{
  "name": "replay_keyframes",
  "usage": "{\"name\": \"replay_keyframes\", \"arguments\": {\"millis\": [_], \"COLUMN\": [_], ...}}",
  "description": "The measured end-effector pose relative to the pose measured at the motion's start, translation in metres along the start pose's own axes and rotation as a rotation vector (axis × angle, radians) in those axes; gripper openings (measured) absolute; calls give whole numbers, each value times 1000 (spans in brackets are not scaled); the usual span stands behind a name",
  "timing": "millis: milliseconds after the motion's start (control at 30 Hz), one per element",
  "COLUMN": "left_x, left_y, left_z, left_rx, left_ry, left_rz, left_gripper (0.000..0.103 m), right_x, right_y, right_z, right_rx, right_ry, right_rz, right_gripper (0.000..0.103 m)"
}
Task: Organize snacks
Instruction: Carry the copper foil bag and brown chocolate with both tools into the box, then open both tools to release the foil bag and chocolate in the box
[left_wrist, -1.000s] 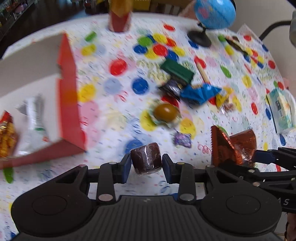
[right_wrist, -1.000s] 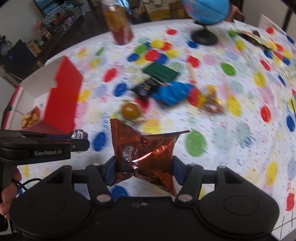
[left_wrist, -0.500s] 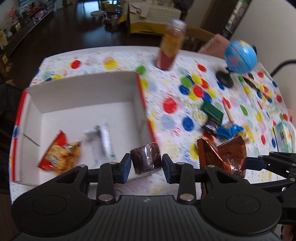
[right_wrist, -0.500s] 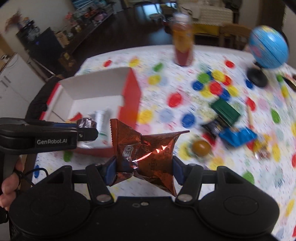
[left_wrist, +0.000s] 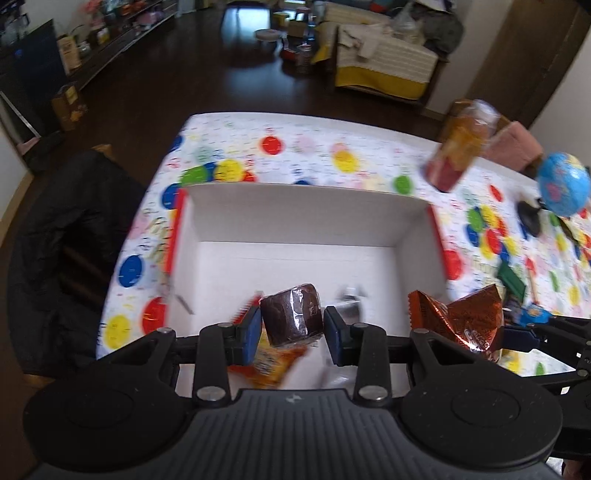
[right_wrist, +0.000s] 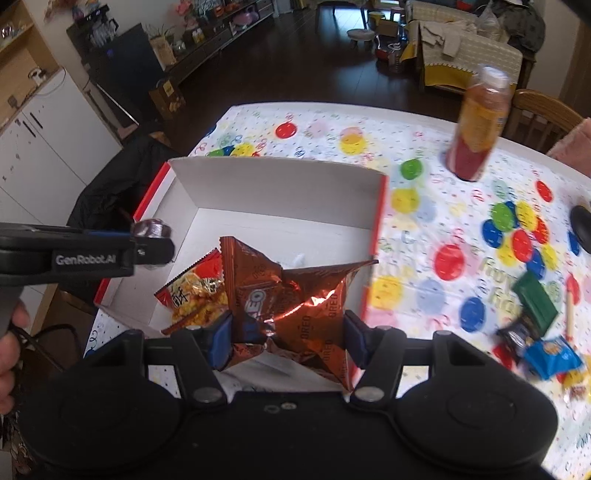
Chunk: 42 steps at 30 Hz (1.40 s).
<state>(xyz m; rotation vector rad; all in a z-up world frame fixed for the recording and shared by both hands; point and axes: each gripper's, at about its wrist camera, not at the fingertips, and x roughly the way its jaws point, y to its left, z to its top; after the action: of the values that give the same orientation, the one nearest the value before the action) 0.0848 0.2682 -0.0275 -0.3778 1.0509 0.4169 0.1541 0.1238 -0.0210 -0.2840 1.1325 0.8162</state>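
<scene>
Brown cake (left_wrist: 291, 314) in clear film, blocky with rounded edges, was clenched between the blue pads of the left gripper (left_wrist: 291, 334), hanging above the near part of the white box (left_wrist: 295, 218). Copper foil packet (right_wrist: 291, 306), crinkled and puffed, saw-tooth seam at its top, was pinched at both sides by the right gripper (right_wrist: 288, 341), also above the box's near edge, just right of the left gripper.

Inside the box, on the floor: an orange-and-red snack bag (right_wrist: 197, 291), glossy, and a silvery wrapper (left_wrist: 349, 306), blurred.

Step in hand, judged: dropping both snacks into the box. Best to carry each well past the near wall and over bare floor before parting the fingers, and to lower first; the cake is dense and would drop straight, the foil packet is light and springy and could catch on a pad or tip over the red rim (right_wrist: 376, 236). Release one at a time.

Box: thin card, matte white inside, red outside. Counter (right_wrist: 424, 155) wore a slick cloth printed with coloured dots. Further right lay loose wrapped snacks (right_wrist: 532, 325); far right, an upright juice bottle (right_wrist: 476, 125) and a globe (left_wrist: 563, 182).
</scene>
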Motion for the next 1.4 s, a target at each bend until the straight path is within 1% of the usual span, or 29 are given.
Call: {"name": "replay_keyframes", "arguments": {"millis": [167, 300, 467, 600, 667, 767, 833, 900, 967, 1000, 1033, 1100, 1400], "left_x": [23, 43, 66, 80, 86, 94, 95, 95, 94, 93, 91, 87, 52], "left_y": [26, 32, 24, 9, 5, 2, 1, 1, 1, 2, 3, 5, 7], "left_z": [8, 16, 19, 17, 16, 15, 14, 15, 15, 15, 14, 14, 4], "left_rx": [-23, -30, 19, 86, 97, 110, 107, 104, 98, 94, 85, 67, 55], "left_ry": [19, 31, 63, 76, 92, 114, 119, 129, 138, 137, 135, 130, 64], "left_rz": [24, 22, 26, 28, 30, 44, 45, 47, 51, 50, 47, 41, 17], "left_gripper": [36, 36, 36, 36, 36, 36, 36, 36, 37, 43, 51, 58, 59], "right_x": [36, 57, 68, 75, 76, 76, 75, 74, 71, 70, 67, 63, 31], "right_y": [18, 26, 29, 29, 29, 29, 29, 29, 29, 29, 30, 30, 32], "right_z": [5, 1, -3, -5, -6, -6, -6, -7, -8, -8, -9, -9, -14], "right_rx": [-29, -44, -43, -32, -28, -25, -26, -23, -23, -22, -20, -19, -23], "right_ry": [55, 102, 128, 132, 127, 121, 121, 118, 111, 105, 100, 89, 32], "right_rz": [-30, -43, -62, -75, -79, -83, -80, -80, -82, -80, -78, -80, -74], "right_gripper": [60, 60, 61, 62, 66, 67, 68, 70, 79, 80, 83, 84, 86]}}
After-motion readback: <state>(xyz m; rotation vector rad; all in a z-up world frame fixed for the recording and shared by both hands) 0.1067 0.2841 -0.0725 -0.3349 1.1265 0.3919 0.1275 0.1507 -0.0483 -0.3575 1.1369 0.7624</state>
